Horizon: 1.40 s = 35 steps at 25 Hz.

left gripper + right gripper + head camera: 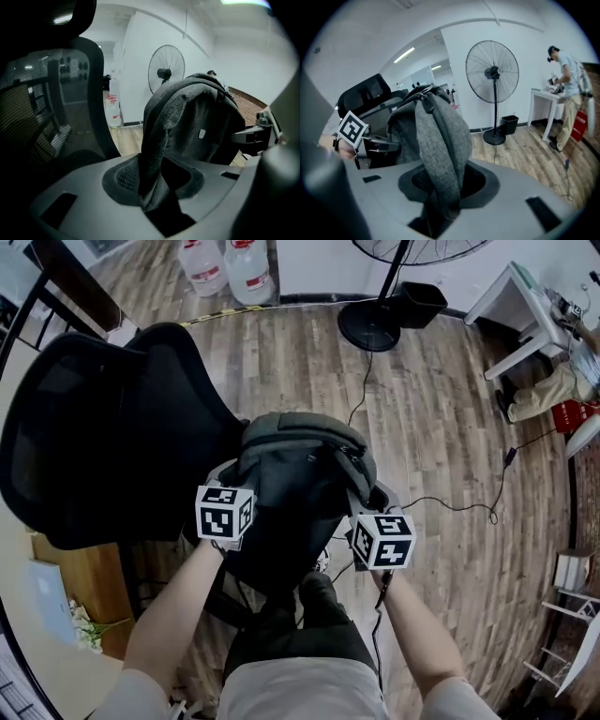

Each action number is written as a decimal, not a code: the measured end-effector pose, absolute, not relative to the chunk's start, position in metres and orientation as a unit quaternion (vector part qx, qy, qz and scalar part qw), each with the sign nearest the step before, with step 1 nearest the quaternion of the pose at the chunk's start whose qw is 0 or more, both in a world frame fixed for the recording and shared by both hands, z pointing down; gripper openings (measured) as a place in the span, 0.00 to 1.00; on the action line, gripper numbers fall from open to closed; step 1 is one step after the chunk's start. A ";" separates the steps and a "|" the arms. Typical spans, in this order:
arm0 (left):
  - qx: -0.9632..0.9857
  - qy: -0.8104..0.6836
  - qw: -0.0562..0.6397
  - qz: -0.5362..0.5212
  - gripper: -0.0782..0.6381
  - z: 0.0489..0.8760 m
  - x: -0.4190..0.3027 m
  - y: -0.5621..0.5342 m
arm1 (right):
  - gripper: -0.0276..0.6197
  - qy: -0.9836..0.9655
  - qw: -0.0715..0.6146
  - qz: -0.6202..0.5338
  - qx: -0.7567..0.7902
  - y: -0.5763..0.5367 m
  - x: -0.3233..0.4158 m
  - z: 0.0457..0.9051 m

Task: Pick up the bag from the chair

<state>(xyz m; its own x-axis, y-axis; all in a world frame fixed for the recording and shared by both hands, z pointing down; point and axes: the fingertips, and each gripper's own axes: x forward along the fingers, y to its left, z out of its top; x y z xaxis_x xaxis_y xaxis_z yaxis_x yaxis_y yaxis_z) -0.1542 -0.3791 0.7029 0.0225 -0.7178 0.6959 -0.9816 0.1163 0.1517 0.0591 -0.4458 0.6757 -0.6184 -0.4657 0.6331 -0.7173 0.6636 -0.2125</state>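
A dark grey backpack (298, 465) hangs upright between my two grippers, just right of the black mesh office chair (112, 427); whether it still touches the seat is hidden. My left gripper (230, 479) is at the bag's left side. In the left gripper view the left gripper (157, 197) is shut on a fold of the backpack (197, 122). My right gripper (370, 498) is at the bag's right side. In the right gripper view the right gripper (443, 199) is likewise pinched on a fold of the backpack (440, 136).
A standing fan (375, 324) and a black bin (417, 301) are beyond the bag. A cable (450, 504) runs across the wood floor. Water bottles (225, 268) stand at the back. A person (567, 89) works at a white table (520, 306) at the right.
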 end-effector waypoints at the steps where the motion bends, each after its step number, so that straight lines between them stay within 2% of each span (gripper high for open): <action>1: 0.636 -0.672 0.326 0.196 0.28 0.690 -0.156 -0.378 | 0.23 -0.874 0.270 0.218 0.340 -0.445 0.056 0.661; 16: 0.673 -0.697 0.213 0.124 0.25 0.454 -0.188 -0.333 | 0.23 -0.926 0.186 0.136 0.300 -0.425 0.017 0.431; 26: 0.662 -0.736 0.113 0.083 0.23 0.332 -0.209 -0.261 | 0.24 -0.960 0.111 0.052 0.252 -0.378 -0.022 0.299; 35: 0.646 -0.757 0.040 0.083 0.22 0.265 -0.209 -0.192 | 0.24 -0.977 0.045 0.011 0.207 -0.328 -0.041 0.232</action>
<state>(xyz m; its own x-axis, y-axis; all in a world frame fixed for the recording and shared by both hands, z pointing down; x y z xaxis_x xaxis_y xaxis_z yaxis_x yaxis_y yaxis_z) -0.2094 -0.1915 0.2654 -0.1614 -0.9726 0.1672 -0.9858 0.1507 -0.0746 -0.0415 -0.3283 0.2322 -0.9101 -0.4037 0.0933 -0.4057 0.9140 -0.0037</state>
